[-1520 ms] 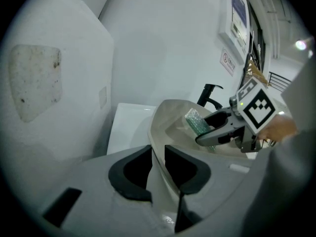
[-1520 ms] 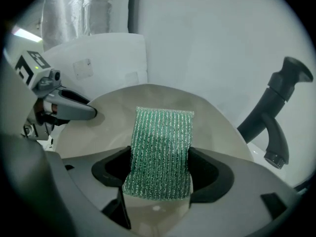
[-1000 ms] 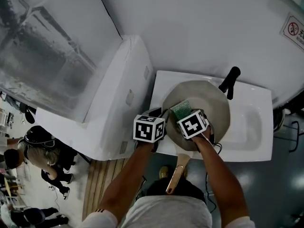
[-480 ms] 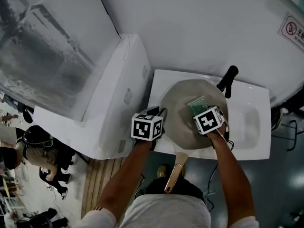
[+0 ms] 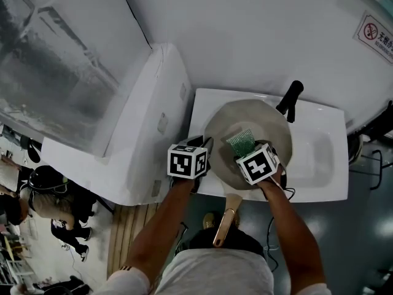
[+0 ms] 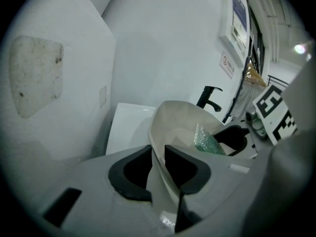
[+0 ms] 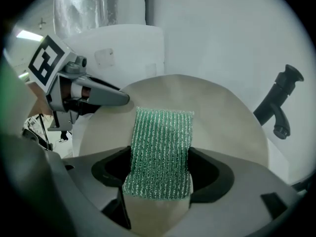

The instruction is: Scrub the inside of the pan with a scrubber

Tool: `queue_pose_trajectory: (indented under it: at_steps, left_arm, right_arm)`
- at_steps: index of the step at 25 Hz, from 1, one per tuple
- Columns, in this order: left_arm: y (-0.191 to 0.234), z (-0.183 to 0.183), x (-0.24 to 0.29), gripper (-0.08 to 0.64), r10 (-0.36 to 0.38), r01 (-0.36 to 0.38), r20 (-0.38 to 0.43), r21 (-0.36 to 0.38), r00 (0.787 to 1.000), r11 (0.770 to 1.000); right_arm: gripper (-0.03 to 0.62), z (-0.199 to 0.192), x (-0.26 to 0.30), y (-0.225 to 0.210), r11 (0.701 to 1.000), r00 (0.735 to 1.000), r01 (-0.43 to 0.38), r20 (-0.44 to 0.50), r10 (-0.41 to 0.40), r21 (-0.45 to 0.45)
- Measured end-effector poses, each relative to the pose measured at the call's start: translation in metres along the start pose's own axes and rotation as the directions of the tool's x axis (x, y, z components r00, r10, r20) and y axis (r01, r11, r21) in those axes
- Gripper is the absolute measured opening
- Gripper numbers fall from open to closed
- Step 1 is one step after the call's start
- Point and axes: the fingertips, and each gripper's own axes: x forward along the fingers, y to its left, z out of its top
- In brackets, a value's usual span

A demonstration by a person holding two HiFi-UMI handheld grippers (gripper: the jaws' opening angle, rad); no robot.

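Head view shows the white sink (image 5: 319,158) holding a round beige pan (image 5: 258,118), its wooden handle (image 5: 226,220) jutting past the sink's near edge. Right gripper view adds the right gripper (image 7: 159,174) pinching a ribbed green scrubber (image 7: 160,147) inside the pan. Left gripper view shows the left gripper (image 6: 158,164) clamping the pan's rim.

A staged washing station in a lab-like hall: a white rectangular sink (image 5: 319,161) with a black tap (image 5: 290,100), bare white walls (image 5: 245,29), a red-ringed prohibition sign (image 5: 376,32), and bystanders (image 5: 43,192) nearby.
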Motion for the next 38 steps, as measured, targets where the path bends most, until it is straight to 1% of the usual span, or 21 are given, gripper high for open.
queue_pose_trajectory:
  at_steps: [5, 10, 17, 23, 28, 32, 38]
  left_arm:
    - [0.000, 0.000, 0.000, 0.091, -0.002, 0.002, -0.002, -0.001, 1.000, 1.000]
    - [-0.001, 0.000, 0.001, 0.091, -0.003, 0.003, 0.001, 0.003, 1.000, 1.000]
    - [-0.001, 0.001, 0.000, 0.092, -0.003, 0.003, -0.002, 0.007, 1.000, 1.000]
    - [-0.002, 0.000, 0.000, 0.092, 0.003, -0.003, -0.004, 0.013, 1.000, 1.000]
    - [-0.003, 0.002, -0.001, 0.092, 0.008, -0.008, -0.006, 0.024, 1.000, 1.000]
    - [-0.004, 0.005, -0.004, 0.098, 0.019, -0.019, 0.008, 0.041, 1.000, 0.999]
    - [-0.006, 0.024, -0.020, 0.167, 0.047, -0.053, 0.068, 0.079, 0.997, 0.995]
  right_arm:
    - [0.351, -0.001, 0.011, 0.029, 0.999, 0.998, -0.053, -0.017, 0.053, 0.009]
    - [0.351, -0.013, 0.020, 0.035, 0.998, 0.996, -0.065, -0.059, 0.065, 0.006]
    - [0.351, -0.035, 0.013, 0.008, 1.000, 0.993, -0.008, -0.118, 0.008, -0.001]
    - [0.351, -0.046, -0.002, -0.018, 0.999, 0.989, 0.052, -0.134, -0.054, -0.015]
    - [0.351, -0.044, -0.012, -0.027, 0.996, 0.989, 0.079, -0.123, -0.084, -0.043]
    - [0.351, -0.038, -0.022, -0.027, 0.995, 0.991, 0.082, -0.097, -0.087, -0.056]
    - [0.351, -0.015, -0.042, -0.029, 0.996, 0.997, 0.079, 0.000, -0.079, -0.043]
